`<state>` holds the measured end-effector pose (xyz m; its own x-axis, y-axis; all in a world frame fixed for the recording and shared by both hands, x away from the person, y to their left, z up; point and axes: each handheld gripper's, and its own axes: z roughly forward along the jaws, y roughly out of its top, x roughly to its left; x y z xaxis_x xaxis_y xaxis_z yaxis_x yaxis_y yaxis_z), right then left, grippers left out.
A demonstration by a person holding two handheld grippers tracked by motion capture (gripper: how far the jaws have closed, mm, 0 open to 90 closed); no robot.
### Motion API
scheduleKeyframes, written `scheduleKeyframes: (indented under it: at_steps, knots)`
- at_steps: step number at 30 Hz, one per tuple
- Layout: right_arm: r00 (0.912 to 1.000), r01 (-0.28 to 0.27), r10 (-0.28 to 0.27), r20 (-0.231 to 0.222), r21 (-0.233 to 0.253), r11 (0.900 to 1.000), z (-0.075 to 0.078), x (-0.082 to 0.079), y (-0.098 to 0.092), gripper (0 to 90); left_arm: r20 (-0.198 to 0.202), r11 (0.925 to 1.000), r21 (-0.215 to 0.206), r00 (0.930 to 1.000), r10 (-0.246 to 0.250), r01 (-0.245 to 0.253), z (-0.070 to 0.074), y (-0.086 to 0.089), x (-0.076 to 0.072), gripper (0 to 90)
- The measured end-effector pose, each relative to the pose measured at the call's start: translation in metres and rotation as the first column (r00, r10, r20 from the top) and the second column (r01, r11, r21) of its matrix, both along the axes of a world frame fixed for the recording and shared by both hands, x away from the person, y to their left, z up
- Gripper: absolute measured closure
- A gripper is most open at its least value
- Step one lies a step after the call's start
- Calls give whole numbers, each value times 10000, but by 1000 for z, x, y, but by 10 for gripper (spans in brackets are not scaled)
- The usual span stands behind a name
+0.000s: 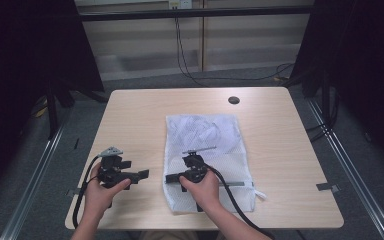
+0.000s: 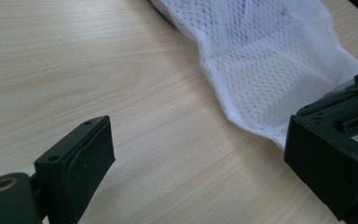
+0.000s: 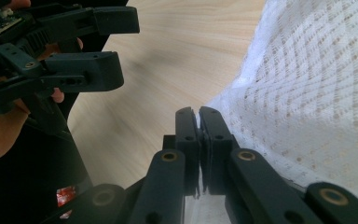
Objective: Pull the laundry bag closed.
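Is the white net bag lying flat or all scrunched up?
Flat. The net bag lies spread out on the table, with only soft creases near its far end.

Pale wooden table [image 1: 130, 125] on grey floor [image 1: 145, 80], black curtains [image 1: 25, 50] at both sides, cables [image 1: 190, 60] behind.

This looks like a lab: a wood table [image 1: 130, 130] stands between black curtains [image 1: 25, 60], with cables [image 1: 190, 65] on the floor behind it.
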<state>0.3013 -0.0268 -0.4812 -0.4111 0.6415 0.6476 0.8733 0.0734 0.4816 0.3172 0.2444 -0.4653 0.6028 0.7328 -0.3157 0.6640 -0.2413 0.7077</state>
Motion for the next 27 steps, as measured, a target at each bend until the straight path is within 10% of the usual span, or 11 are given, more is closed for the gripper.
scheduleKeyframes:
  at_steps: [27]
  knots:
    - [9989,430,-440,189,507,9978,9,2,-11,876,-985,9918,-1044,9916,-838,734,-8,-24,-5,78]
